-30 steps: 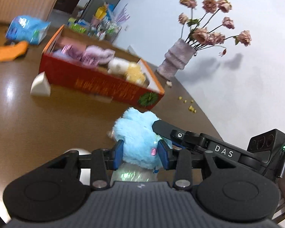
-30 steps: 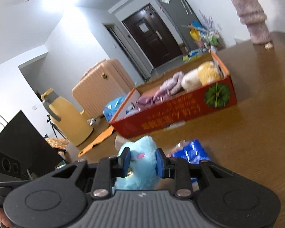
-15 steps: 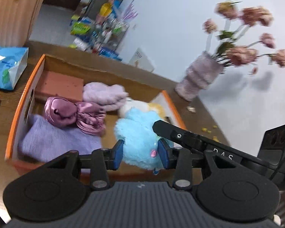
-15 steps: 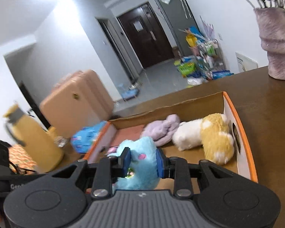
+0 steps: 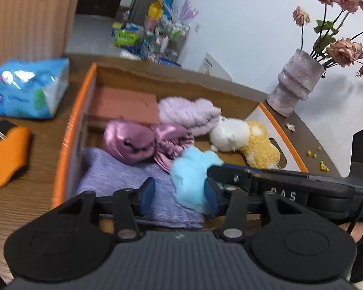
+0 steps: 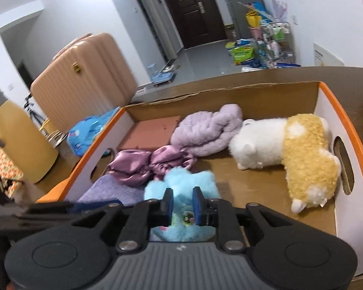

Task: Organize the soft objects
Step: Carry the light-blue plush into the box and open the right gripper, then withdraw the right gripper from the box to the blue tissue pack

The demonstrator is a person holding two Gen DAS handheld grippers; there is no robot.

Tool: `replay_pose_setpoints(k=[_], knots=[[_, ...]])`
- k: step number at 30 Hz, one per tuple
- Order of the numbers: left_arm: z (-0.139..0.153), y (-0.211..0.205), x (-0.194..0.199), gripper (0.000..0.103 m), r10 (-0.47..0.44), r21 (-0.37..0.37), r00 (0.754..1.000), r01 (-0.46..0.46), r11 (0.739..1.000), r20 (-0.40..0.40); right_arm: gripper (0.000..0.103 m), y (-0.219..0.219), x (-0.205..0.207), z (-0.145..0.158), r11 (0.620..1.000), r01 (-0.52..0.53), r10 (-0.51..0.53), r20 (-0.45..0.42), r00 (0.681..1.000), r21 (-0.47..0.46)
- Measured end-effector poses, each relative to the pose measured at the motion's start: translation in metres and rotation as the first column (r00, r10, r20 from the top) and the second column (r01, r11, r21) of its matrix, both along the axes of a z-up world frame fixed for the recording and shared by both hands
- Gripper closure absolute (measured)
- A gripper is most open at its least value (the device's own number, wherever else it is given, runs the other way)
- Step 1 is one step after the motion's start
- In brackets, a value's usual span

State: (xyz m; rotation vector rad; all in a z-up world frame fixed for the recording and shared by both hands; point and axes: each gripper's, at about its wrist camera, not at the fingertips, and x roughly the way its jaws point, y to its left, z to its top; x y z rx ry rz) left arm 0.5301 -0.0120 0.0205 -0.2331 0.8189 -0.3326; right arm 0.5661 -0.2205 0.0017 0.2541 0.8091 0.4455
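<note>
A fluffy light-blue plush toy hangs over the near part of the orange-rimmed cardboard box. My left gripper is open, its jaws wide apart; the toy touches only the right pad. My right gripper is shut on the blue plush toy. In the box lie a purple knit cloth, a shiny pink satin piece, a lilac fuzzy bundle, a white-and-yellow plush and a salmon pad.
A blue tissue pack and an orange object lie on the wooden table left of the box. A vase with dried roses stands behind the box at right. A tan suitcase and a yellow jug stand beyond the table.
Both grippers carried the blue toy from the table to over the box and lower into it. The left gripper has opened and let go; the right still holds the toy.
</note>
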Motion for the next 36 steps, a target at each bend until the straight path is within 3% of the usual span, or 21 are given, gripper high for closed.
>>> replay_pose_setpoints(k=[3, 7, 11, 14, 19, 26, 30, 36], knots=[[0.018, 0.002, -0.014, 0.055, 0.012, 0.042, 0.999, -0.014, 0.999, 0.034, 0.064, -0.004, -0.008, 0.009, 0.999, -0.007, 0.007, -0.008, 1.0, 0.035], [0.053, 0.008, -0.054, 0.04, 0.007, 0.088, 0.992, -0.019, 0.996, 0.129, 0.058, -0.02, -0.041, 0.041, 0.999, 0.029, -0.031, 0.063, 0.998, 0.032], [0.085, 0.017, -0.102, 0.035, 0.007, 0.127, 0.979, -0.033, 0.991, 0.205, 0.052, -0.044, -0.087, 0.082, 0.997, 0.075, -0.072, 0.157, 0.985, -0.013], [0.102, 0.024, -0.143, 0.026, 0.009, 0.164, 0.959, -0.058, 0.985, 0.283, 0.046, -0.059, -0.13, 0.105, 0.991, 0.112, -0.092, 0.244, 0.965, -0.069], [0.11, 0.029, -0.202, 0.019, 0.041, 0.207, 0.924, -0.129, 0.97, 0.38, 0.04, -0.078, -0.199, 0.122, 0.975, 0.185, -0.126, 0.373, 0.919, -0.127], [0.103, 0.025, -0.278, 0.015, 0.059, 0.188, 0.893, -0.158, 0.969, 0.446, 0.038, -0.076, -0.27, 0.12, 0.97, 0.215, -0.144, 0.444, 0.884, -0.113], [0.085, 0.026, -0.33, 0.009, 0.045, 0.176, 0.882, -0.143, 0.974, 0.469, 0.027, -0.06, -0.325, 0.097, 0.962, 0.218, -0.104, 0.521, 0.847, -0.162], [0.053, 0.027, -0.401, 0.006, 0.079, 0.144, 0.878, -0.165, 0.976, 0.472, 0.027, -0.048, -0.399, 0.064, 0.973, 0.162, -0.058, 0.501, 0.864, -0.167]])
